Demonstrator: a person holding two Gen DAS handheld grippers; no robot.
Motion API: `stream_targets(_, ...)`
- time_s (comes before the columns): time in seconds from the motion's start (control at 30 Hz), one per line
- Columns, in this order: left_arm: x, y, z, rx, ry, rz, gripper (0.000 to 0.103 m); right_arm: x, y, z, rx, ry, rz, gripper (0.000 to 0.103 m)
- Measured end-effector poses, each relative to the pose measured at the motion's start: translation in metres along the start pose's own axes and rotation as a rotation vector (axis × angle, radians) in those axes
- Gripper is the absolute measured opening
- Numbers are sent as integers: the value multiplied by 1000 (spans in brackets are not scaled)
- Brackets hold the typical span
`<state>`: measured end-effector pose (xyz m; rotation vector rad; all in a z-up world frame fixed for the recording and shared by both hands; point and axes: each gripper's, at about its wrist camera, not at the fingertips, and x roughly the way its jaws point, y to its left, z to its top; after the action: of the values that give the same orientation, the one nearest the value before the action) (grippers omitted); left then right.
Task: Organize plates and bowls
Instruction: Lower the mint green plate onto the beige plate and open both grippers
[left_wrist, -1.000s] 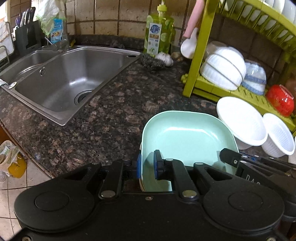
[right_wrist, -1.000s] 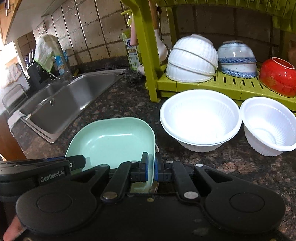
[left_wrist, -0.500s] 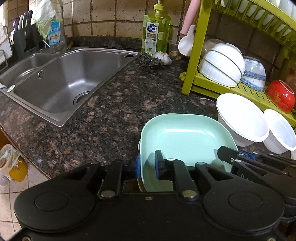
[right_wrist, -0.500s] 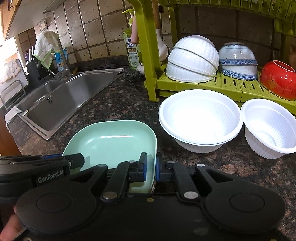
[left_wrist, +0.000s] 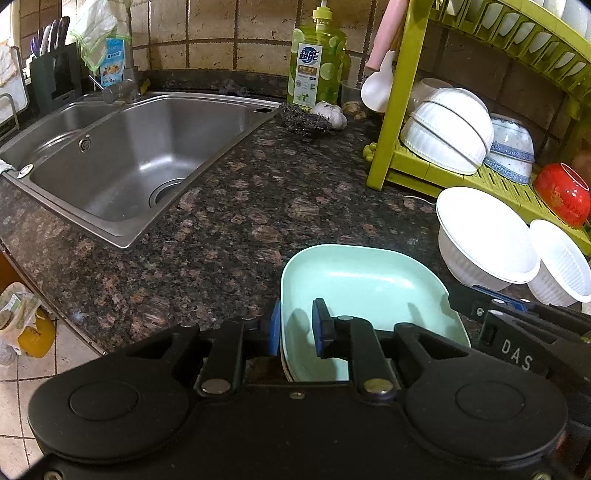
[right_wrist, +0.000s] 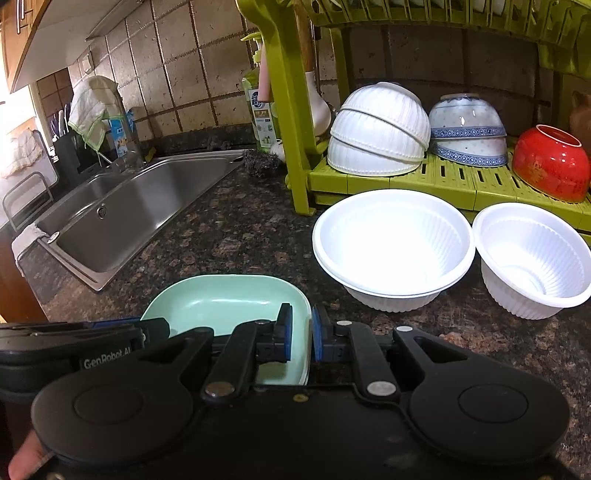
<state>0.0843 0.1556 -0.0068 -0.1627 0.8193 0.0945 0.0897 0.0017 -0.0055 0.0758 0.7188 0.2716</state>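
"DAS", "GenRobot.AI" on tongs (left_wrist: 517, 358); "超能", bottle (left_wrist: 314, 70)

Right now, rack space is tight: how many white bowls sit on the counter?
2: a large bowl before the rack, a smaller bowl right of it; more may be nested.

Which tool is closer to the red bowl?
The right tool. It grips the green plate's right rim, on the side toward the red bowl. The left tool grips the plate's left rim, farther away.
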Motion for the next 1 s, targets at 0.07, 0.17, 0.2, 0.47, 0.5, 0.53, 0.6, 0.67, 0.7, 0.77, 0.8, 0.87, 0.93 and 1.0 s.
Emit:
stream_targets(0.07,0,-1,-1,2,-2,2,25,-2,0,-1,0,-2,2,15)
stream_targets(0.17,0,-1,-1,1,0,6,25,-5,-2,-2,-1,-11,12,15)
stream_targets(0.2,0,-1,-1,1,-1,5,25,-7,-2,-2,1,-14,18,15)
stream_targets(0.47,-9,-1,-1,-21,-23,8,25,-18,-5,-2,6,-40,44,15)
stream_targets(0.5,-11,-1,-1,-24,-28,11,25,-19,-5,-2,7,-42,48,15)
stream_targets(0.53,-12,-2,-1,-25,-32,14,25,-21,-6,-2,7,-45,50,15)
stream_targets(0.6,-14,-3,-1,-29,-38,17,25,-24,-7,-3,6,-52,53,15)
stream_targets(0.67,-16,-4,-1,-33,-39,11,25,-27,-8,-4,4,-57,57,15)
stream_targets(0.7,-17,-4,-1,-33,-41,11,25,-29,-9,-4,3,-58,59,15)
stream_targets(0.77,-19,-7,-2,-30,-49,16,25,-33,-11,-5,6,-64,62,15)
stream_targets(0.8,-20,-9,-2,-27,-53,20,25,-35,-13,-6,7,-66,63,15)
stream_targets(0.87,-23,-12,-2,-22,-61,25,25,-39,-16,-7,7,-72,61,15)
stream_targets(0.93,-24,-15,-3,-21,-64,23,25,-43,-19,-8,7,-78,57,15)
stream_targets(1.0,-26,-19,-4,-16,-65,21,26,-48,-24,-10,12,-84,55,15)
